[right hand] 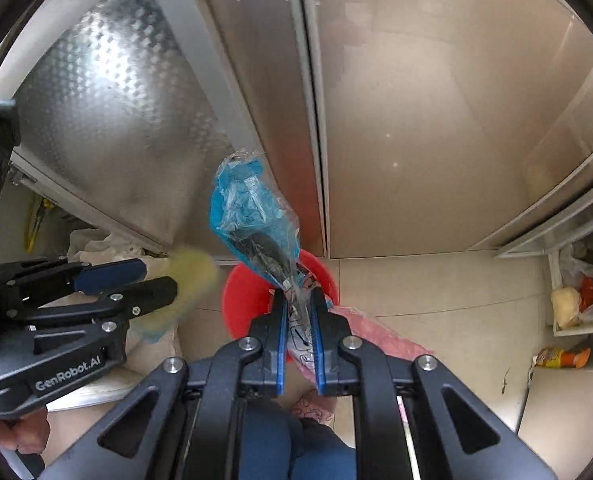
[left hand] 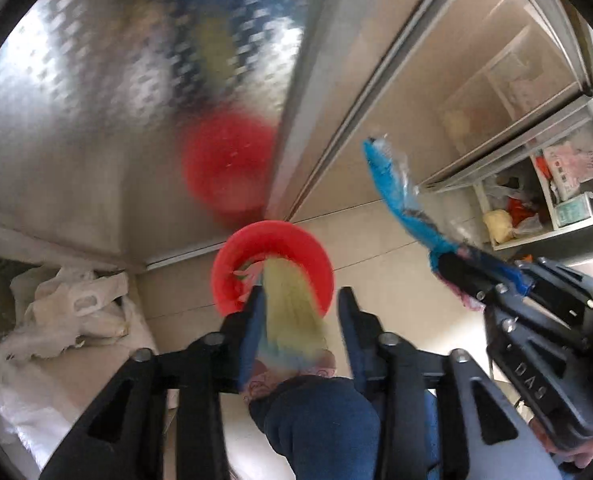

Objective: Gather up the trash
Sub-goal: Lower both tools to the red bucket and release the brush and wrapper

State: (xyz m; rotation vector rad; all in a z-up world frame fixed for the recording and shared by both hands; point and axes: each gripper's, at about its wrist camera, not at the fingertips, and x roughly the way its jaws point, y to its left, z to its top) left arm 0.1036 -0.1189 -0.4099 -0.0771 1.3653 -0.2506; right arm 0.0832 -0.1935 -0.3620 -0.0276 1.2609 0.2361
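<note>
Both grippers hang steeply downward over a red plastic bin (left hand: 272, 264) on the tiled floor, so the step in hand looks like the drop: trash is being delivered to the bin, not picked up. The left gripper (left hand: 301, 304) has its jaws spread, and a yellowish wrapper (left hand: 292, 308), smeared by motion blur, sits in the gap between them, close against the left finger and clear of the right one; whether any pad presses on it cannot be told, but it looks loose and on its way down. The bin's mouth lies just ahead of and below those fingertips, so the wrapper is lined up with it. The right gripper (right hand: 299, 300) has its jaws pressed nearly together, pinching a crinkled clear-and-blue plastic package (right hand: 252, 216) by its lower end, the bulk of it standing up beyond the fingertips. From the right wrist view the bin sits directly beyond and beneath that gripper, partly hidden by the package. A pink bag (right hand: 376, 336) lies just right of the right gripper's fingers, and a crumpled white bag (left hand: 68, 312) lies well off to the left of the left gripper. The next move probably calls for the right jaws to part above the bin's opening, with the package tipped so its long body falls inside and does not catch the rim.
</note>
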